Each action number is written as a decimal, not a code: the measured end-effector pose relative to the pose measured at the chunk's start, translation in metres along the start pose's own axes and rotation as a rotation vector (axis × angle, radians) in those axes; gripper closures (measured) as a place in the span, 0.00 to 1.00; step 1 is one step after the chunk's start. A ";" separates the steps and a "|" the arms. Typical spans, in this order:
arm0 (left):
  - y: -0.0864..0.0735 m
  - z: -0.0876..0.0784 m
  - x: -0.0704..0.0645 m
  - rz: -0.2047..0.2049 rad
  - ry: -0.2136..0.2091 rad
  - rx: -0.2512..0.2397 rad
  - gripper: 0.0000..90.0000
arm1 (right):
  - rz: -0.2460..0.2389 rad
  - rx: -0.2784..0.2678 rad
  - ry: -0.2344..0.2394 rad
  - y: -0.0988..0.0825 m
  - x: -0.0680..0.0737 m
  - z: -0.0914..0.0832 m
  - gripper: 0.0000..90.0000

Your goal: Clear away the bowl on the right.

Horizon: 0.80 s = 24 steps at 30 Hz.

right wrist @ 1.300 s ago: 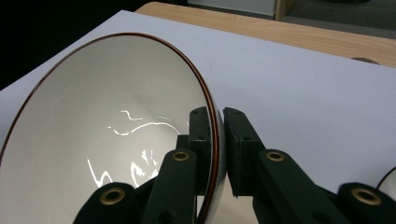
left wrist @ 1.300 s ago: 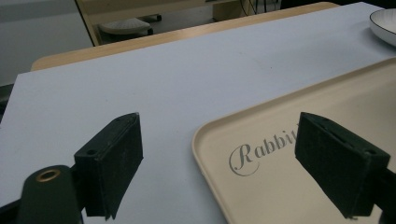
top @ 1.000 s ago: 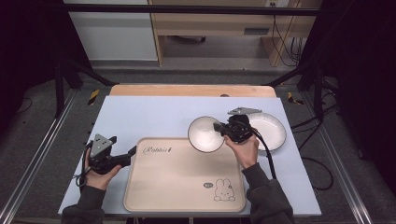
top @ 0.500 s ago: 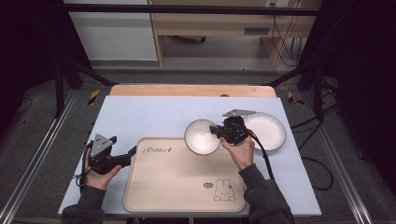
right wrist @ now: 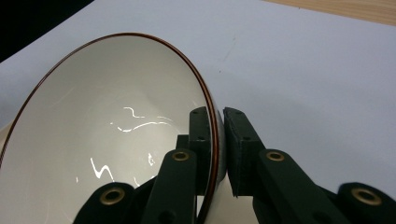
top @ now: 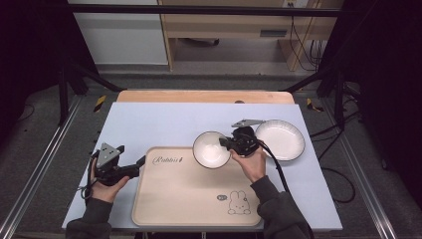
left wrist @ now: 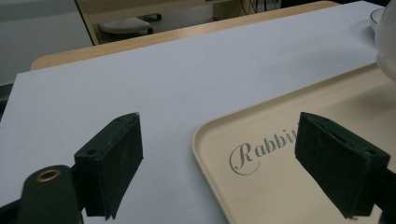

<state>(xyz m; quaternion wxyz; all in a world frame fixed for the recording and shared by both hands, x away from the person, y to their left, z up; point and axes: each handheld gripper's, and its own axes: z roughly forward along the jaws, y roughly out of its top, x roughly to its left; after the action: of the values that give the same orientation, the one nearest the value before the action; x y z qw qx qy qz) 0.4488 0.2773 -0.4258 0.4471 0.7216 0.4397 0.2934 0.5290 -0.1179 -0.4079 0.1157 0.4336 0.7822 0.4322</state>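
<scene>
The flat beige plastic tray printed with a small rabbit (top: 194, 191) lies nearest the person, its long axis running across the table and its script lettering along the far edge. At the tray's left edge the left gripper (top: 141, 163) is held low in the person's left hand (top: 104, 185), pointing right toward the tray; in the left gripper view its two black jaws stand wide apart with nothing between them, one over the pale lavender table cover (left wrist: 140, 88) and the other over the tray's left corner (left wrist: 280, 154).

Over the tray's far right corner, the round white ceramic bowl with a thin dark red rim (top: 211, 149) hangs tilted, its mouth facing up and toward the person. The right gripper (top: 225, 143) pinches the bowl's rim on its right side: in the right gripper view one jaw presses the inside of the wall and the other the outside (right wrist: 215, 140). The person's right hand (top: 251, 163) holds this gripper, pointing left, with the forearm rising from the tray's near right side.

Just right of the bowl, beyond the tray, a round white plate with a dark rim (top: 279, 139) rests on the cover. Farther back a strip of bare wooden tabletop (top: 199, 96) shows, then grey floor, black frame legs and a pale wooden shelf unit (top: 234, 25).
</scene>
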 end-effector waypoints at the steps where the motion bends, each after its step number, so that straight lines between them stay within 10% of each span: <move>1: 0.000 0.000 0.000 0.000 0.000 -0.001 0.16 | -0.003 0.003 0.000 0.000 0.000 0.001 0.91; 24: 0.000 0.000 0.000 -0.001 0.001 0.001 0.16 | -0.007 0.079 0.022 -0.010 0.005 0.025 0.91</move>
<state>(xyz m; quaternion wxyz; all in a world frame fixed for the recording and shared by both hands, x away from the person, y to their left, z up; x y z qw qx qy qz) 0.4488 0.2778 -0.4259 0.4467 0.7213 0.4404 0.2937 0.5341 -0.1022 -0.4297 0.0913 0.4305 0.8013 0.4052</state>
